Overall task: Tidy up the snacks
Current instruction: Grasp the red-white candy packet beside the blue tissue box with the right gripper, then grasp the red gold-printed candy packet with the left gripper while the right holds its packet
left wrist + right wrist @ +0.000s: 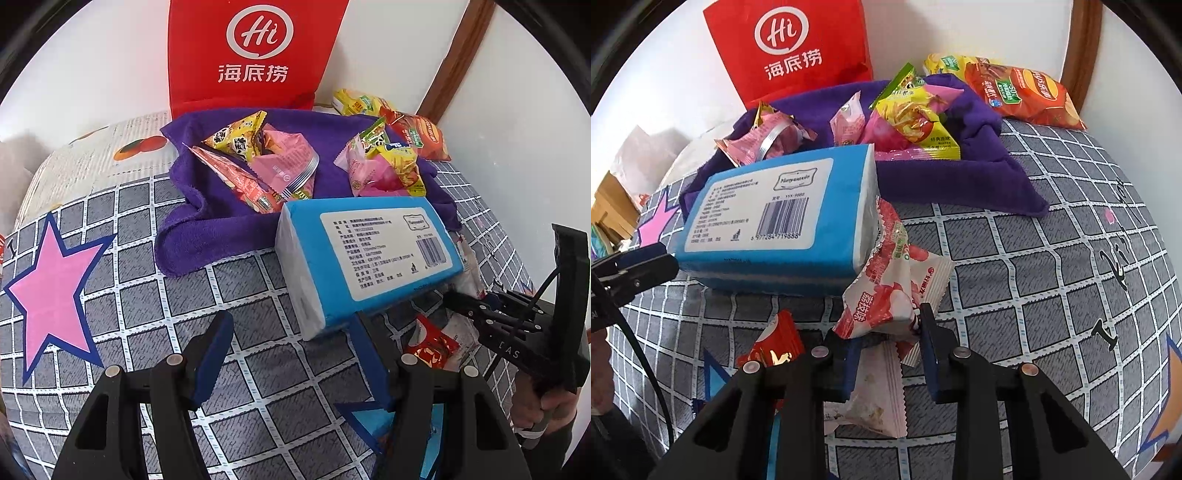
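Right gripper (888,345) sits nearest the lens, clenched on the lower corner of a white-and-red lychee snack packet (886,291); both blue pads press the wrapper. That packet stands tilted, its upper end leaning against the blue tissue pack.

Left gripper (291,354) is released: jaws stand apart, nothing between them, the right-hand pad just beside the near corner of the tissue pack.

Largest to smallest:
- Grey checked bedspread (1034,280) with a pink star (51,291); all items lie on it.
- Red bag (255,48) with white "Hi" logo, upright against the wall at the back.
- Purple towel (207,229), rumpled, in front of the bag.
- Blue tissue pack (369,251), label and barcode up, far edge overlapping the towel's near edge.
- Orange chip bag (1023,92), at the towel's far right corner, by the wall.
- Pile of yellow and pink snack packets (908,122) on the towel's right part; a second pile (258,162) on its left part.
- Pale packet (875,402) flat on the bedspread under the right gripper.
- Small red-and-gold sachet (775,347), just left of the right gripper.
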A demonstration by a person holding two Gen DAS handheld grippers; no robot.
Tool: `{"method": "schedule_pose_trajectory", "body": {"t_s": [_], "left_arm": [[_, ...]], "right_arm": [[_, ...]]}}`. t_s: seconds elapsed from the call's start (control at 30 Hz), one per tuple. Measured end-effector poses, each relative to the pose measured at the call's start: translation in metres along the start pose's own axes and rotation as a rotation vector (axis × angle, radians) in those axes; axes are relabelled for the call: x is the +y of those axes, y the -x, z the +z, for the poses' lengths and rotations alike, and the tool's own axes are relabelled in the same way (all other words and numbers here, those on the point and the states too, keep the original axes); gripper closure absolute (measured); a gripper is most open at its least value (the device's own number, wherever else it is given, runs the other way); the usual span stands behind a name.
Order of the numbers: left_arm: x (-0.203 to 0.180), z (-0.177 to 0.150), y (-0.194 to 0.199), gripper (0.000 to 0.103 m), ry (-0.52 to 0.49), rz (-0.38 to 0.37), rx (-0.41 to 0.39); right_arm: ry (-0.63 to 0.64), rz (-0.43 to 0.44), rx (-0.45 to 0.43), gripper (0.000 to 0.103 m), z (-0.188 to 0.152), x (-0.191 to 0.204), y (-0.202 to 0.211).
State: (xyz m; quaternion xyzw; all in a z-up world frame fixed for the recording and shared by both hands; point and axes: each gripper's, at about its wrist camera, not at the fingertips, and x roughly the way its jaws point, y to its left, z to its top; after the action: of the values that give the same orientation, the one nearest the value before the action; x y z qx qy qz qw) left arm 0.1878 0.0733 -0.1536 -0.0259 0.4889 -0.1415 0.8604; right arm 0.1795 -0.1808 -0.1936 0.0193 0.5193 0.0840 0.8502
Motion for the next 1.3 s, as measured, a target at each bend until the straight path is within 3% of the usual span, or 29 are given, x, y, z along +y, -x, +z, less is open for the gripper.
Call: {"method": "schedule_pose_trajectory", "body": {"t_s": [1.3], "left_arm": [[-0.004,-0.015,0.021,0.040,0.033,-0.018,-0.013]], "right_arm": [[-0.067,0.039,-0.088,0.076,-0.006,-0.008,0.032]]}}
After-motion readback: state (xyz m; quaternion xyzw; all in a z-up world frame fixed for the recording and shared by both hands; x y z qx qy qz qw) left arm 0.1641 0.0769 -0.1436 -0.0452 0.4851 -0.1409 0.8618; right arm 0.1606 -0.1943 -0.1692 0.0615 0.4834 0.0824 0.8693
